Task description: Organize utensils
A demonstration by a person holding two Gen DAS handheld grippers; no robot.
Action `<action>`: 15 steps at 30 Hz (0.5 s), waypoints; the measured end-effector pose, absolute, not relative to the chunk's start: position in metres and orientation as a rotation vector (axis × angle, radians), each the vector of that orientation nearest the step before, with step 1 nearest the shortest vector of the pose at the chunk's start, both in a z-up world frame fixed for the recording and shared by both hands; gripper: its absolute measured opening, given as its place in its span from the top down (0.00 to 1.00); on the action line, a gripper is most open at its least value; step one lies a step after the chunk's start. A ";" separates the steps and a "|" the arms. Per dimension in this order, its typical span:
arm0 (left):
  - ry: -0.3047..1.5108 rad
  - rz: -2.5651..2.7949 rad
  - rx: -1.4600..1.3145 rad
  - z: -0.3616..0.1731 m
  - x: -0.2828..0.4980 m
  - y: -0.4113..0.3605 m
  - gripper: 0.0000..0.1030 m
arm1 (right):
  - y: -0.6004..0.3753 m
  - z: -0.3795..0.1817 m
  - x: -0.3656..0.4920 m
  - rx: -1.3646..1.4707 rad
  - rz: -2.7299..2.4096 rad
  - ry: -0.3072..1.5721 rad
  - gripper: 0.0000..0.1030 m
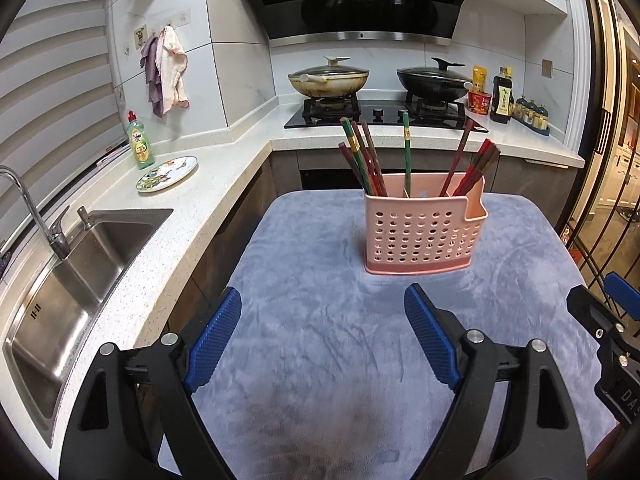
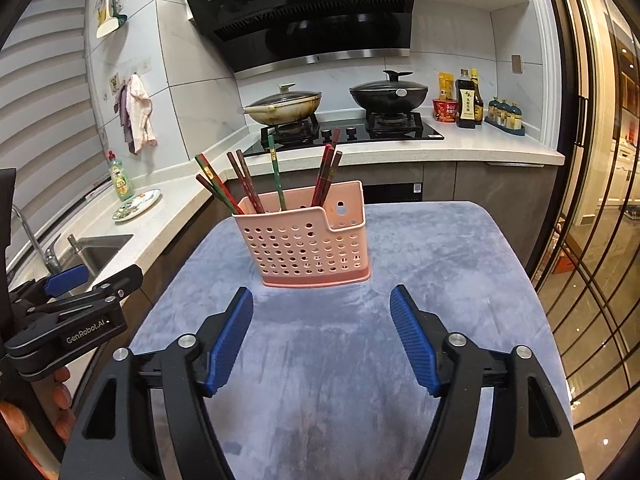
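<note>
Upright, the pink holder [image 1: 422,230] is standing at the far middle of the blue-covered bench [image 1: 320,360], with chopsticks [image 1: 366,160] leaning inside it. Nearer the cameras, the left hand-held gripper [image 1: 323,308] and right hand-held gripper [image 2: 322,307] are both hovering wide open, gripping nothing, well apart from the holder.

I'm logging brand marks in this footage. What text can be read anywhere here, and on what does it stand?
"GenRobot.AI": on the side of the left gripper, seen in the right wrist view.
"DA": partial letters on the right gripper body, cut off at the frame edge.
Range hood logo: too small to read.
Sauce bottle and dish soap bottle labels: blurred, unreadable.
</note>
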State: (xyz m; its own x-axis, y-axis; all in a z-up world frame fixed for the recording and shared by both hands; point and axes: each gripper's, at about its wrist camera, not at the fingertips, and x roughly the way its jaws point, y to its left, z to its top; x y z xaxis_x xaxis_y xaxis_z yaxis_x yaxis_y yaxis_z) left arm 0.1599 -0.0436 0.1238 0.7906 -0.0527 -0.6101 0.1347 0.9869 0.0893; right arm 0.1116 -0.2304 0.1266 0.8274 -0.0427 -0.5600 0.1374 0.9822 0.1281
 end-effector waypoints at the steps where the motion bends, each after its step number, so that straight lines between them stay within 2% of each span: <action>1: 0.655 -0.100 0.132 0.122 0.159 -0.044 0.21 | -0.229 0.126 0.111 0.158 -0.105 0.595 0.32; 4: 0.656 -0.093 0.136 0.121 0.157 -0.043 0.14 | -0.228 0.123 0.111 0.144 -0.112 0.602 0.28; 6: 0.659 -0.091 0.135 0.120 0.157 -0.043 0.13 | -0.228 0.122 0.110 0.140 -0.124 0.606 0.18; 13: 0.693 -0.085 0.143 0.108 0.158 -0.045 0.09 | -0.230 0.118 0.112 0.131 -0.149 0.625 0.18; 15: 0.701 -0.086 0.144 0.105 0.159 -0.046 0.09 | -0.231 0.116 0.112 0.119 -0.161 0.630 0.13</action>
State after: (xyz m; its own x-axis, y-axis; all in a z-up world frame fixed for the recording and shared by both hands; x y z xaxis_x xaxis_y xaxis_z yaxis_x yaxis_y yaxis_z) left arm 0.1589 -0.0457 0.1055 0.7615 -0.0302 -0.6474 0.1270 0.9865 0.1033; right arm 0.1124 -0.2306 0.1162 0.7962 -0.1135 -0.5943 0.1858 0.9806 0.0617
